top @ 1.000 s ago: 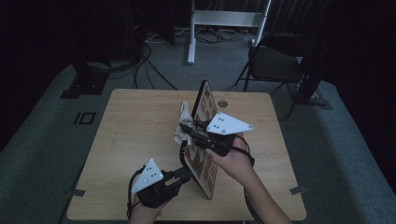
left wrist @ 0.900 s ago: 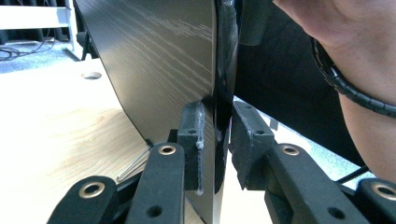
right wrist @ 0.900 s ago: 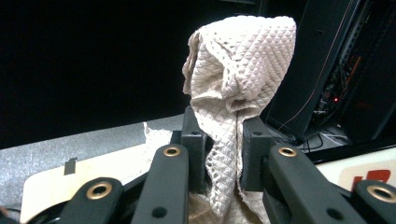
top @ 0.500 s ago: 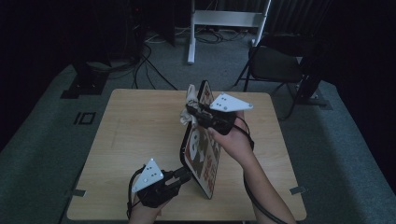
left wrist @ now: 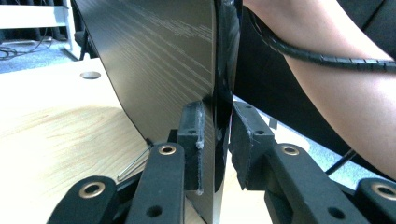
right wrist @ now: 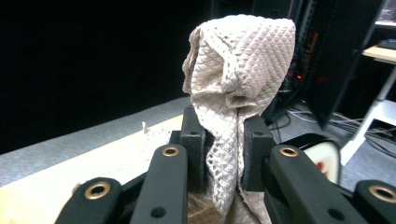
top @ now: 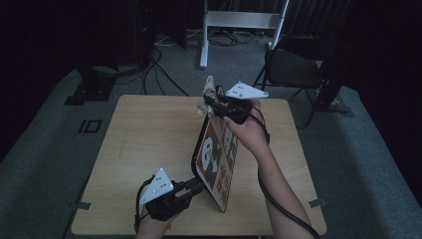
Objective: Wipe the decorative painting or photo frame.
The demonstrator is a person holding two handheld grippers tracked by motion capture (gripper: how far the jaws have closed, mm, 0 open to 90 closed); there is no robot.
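While clamping tray [left wrist: 187,70], tongs [left wrist: 215,140] shut

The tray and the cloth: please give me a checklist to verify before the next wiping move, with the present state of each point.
1. Left gripper clamps the tray at its edge, fingers on both faces: ok.
2. Tray stands on its edge on the table, printed face toward the person's right: ok.
3. Right gripper is shut on the cloth, which bunches above its fingers: ok.
4. Cloth is at the far top corner of the tray in the high view; whether it presses on the surface: cannot tell.
5. Right gripper's cable hangs beside the forearm, away from the tray face: ok.
6. Dirt left on the tray: cannot tell.
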